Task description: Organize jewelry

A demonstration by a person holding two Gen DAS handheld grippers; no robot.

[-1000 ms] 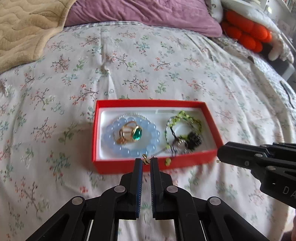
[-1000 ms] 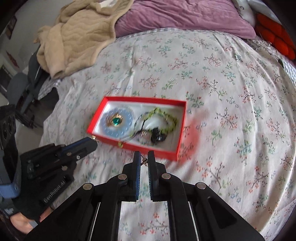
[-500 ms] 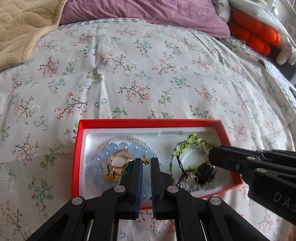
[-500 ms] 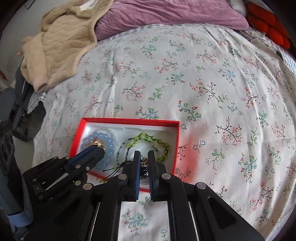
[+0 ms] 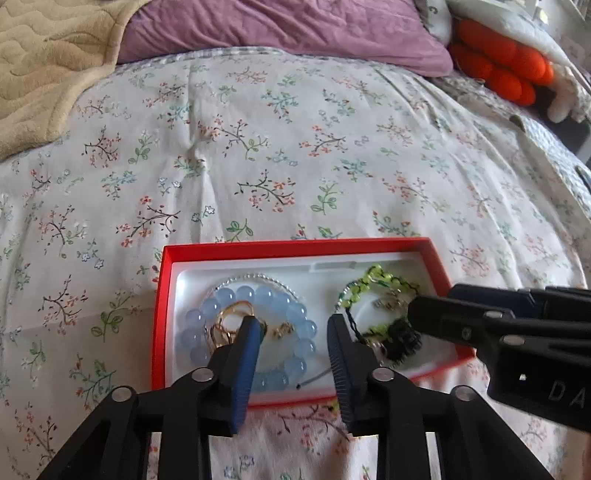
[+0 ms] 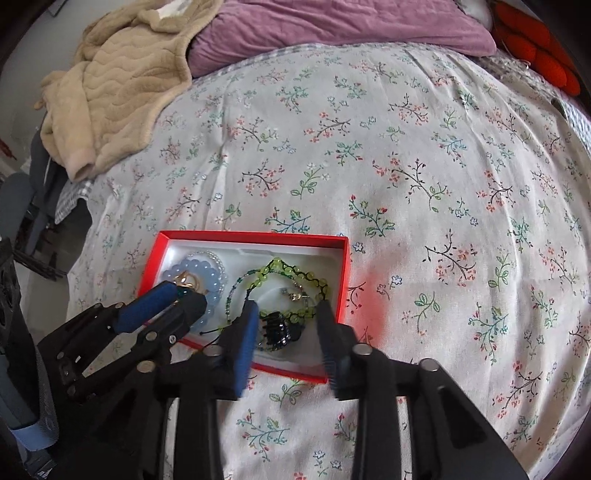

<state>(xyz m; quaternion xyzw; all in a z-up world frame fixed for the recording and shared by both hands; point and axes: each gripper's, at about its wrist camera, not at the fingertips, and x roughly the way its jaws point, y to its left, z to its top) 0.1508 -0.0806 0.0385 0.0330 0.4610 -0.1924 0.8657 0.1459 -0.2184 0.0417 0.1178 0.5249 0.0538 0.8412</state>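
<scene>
A red box [image 5: 295, 246] with a white liner lies on the floral bedspread; it also shows in the right wrist view [image 6: 255, 236]. Its left half holds a pale blue bead bracelet [image 5: 301, 314] with gold rings [image 5: 229, 325] and a small gold earring [image 5: 282, 329] inside it. Its right half holds a green bead bracelet [image 5: 360, 290], a dark charm [image 5: 402, 341] and a small silver piece [image 6: 295, 295]. My left gripper [image 5: 293, 326] is open and empty over the blue bracelet. My right gripper [image 6: 286, 306] is open and empty over the green bracelet [image 6: 280, 271].
A beige blanket [image 6: 118, 81] and a purple pillow [image 5: 280, 26] lie at the head of the bed. Orange cushions [image 5: 502, 62] sit at the far right. The bed edge drops off at the left in the right wrist view [image 6: 66, 206].
Both grippers moved forward over the box and opened. The small pieces pinched in each gripper are now lying in the box.
</scene>
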